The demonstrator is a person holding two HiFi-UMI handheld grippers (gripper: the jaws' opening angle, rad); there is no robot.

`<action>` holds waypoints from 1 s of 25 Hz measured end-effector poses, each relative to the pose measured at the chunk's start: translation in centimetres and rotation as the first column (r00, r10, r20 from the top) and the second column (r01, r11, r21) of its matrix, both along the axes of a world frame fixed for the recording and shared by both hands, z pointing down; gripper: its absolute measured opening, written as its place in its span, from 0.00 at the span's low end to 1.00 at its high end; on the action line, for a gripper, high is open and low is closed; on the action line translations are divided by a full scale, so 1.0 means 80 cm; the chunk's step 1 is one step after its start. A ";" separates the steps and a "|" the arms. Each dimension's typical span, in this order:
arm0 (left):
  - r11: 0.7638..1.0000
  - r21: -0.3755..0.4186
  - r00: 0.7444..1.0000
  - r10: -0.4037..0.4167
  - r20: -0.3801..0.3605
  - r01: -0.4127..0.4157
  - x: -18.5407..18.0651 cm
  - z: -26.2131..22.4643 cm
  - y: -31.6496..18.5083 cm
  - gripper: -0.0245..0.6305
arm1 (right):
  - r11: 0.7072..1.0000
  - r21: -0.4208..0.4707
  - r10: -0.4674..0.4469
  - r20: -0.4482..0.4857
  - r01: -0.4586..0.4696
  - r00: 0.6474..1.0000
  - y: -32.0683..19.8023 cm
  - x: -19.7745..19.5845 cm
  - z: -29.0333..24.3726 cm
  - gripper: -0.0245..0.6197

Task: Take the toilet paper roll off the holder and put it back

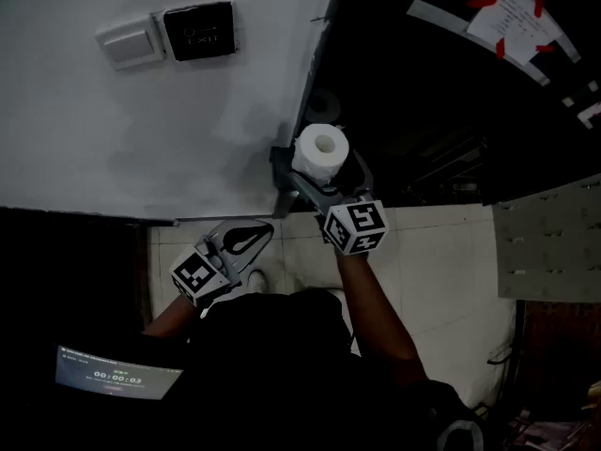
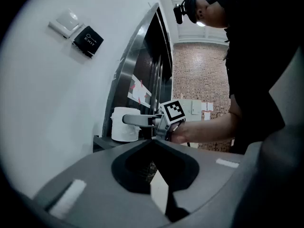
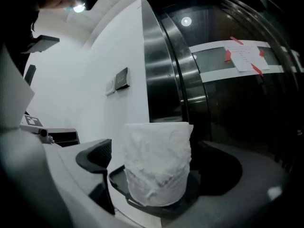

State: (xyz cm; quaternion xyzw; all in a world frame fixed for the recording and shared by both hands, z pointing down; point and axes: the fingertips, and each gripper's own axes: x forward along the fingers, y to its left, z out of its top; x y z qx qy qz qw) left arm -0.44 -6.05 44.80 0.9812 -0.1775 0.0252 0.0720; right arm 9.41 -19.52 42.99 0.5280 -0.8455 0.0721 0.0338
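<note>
A white toilet paper roll (image 1: 321, 151) stands upright on a small dark holder (image 1: 278, 171) fixed where the white wall meets the steel door frame. My right gripper (image 1: 325, 174) reaches level toward it with its jaws spread wide. In the right gripper view the roll (image 3: 158, 163) sits on the round black holder tray (image 3: 118, 182) between the two jaws, with a gap showing beside the left pad (image 3: 96, 156). My left gripper (image 1: 252, 236) hangs back lower left, shut with nothing in it. In its view the roll (image 2: 124, 124) and the right gripper's marker cube (image 2: 174, 111) lie ahead.
A black exit button plate (image 1: 199, 30) and a white switch (image 1: 133, 42) are on the wall above left. The dark glass door (image 1: 451, 83) carries a taped paper (image 1: 512, 19). Pale floor tiles (image 1: 441, 261) lie below, with a lit screen (image 1: 113, 376) at lower left.
</note>
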 end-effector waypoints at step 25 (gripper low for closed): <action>1.000 -0.007 1.000 -0.015 -0.017 0.015 -0.009 0.003 0.001 0.04 | 0.998 -0.040 0.053 -0.075 -0.056 0.996 -0.035 -0.010 0.005 0.76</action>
